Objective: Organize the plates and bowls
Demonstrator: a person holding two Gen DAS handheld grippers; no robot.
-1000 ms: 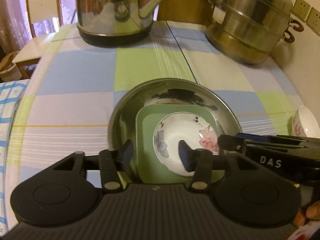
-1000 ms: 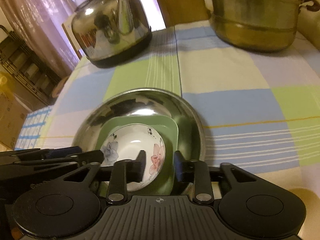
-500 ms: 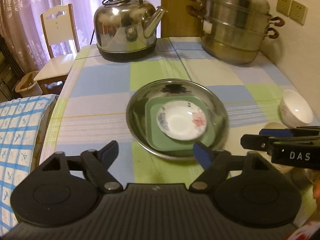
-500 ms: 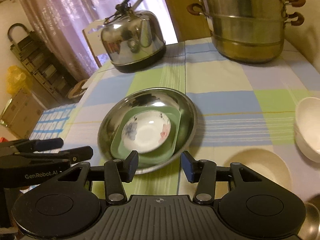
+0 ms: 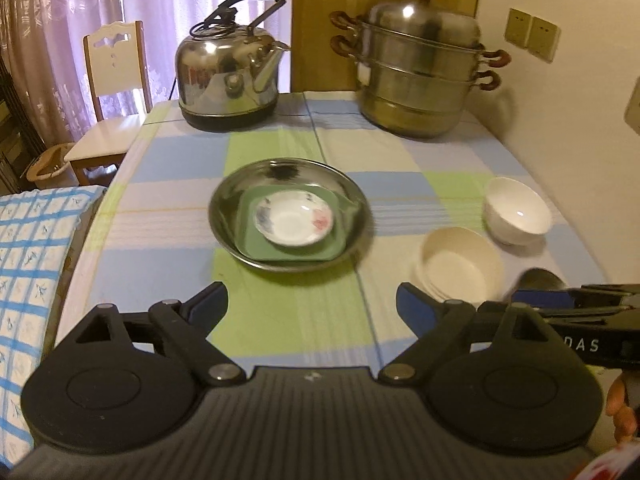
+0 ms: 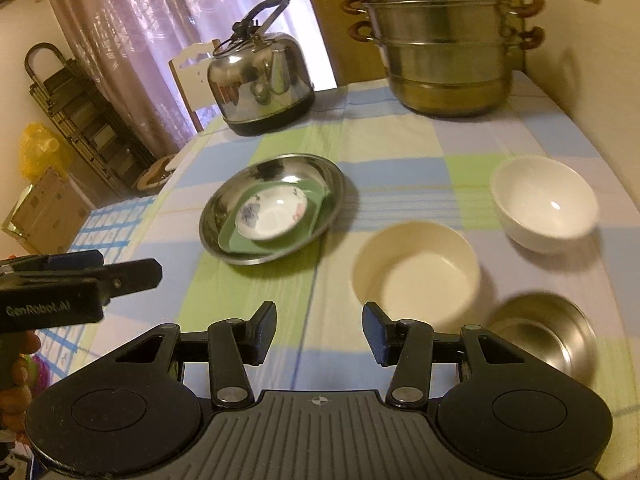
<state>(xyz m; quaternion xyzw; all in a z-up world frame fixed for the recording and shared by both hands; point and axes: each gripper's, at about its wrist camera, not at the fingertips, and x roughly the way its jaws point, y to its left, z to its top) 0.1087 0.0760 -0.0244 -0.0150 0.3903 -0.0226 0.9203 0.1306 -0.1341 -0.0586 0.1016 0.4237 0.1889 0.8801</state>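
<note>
Warm dim indoor light, motion blur, fisheye-bent edges, dark corners

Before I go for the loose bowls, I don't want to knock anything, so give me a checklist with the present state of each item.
1. Left tool empty, jaws just opened wide: ok.
2. Right tool empty, jaws part open: ok.
3. Plates nested: floral dish on green plate in steel plate: ok.
4. Bowls stacked: cream bowl, white bowl and steel bowl stand apart: not ok.
5. Path to cream bowl clear: ok.
6. Kettle and steamer far back, out of the way: ok.
</note>
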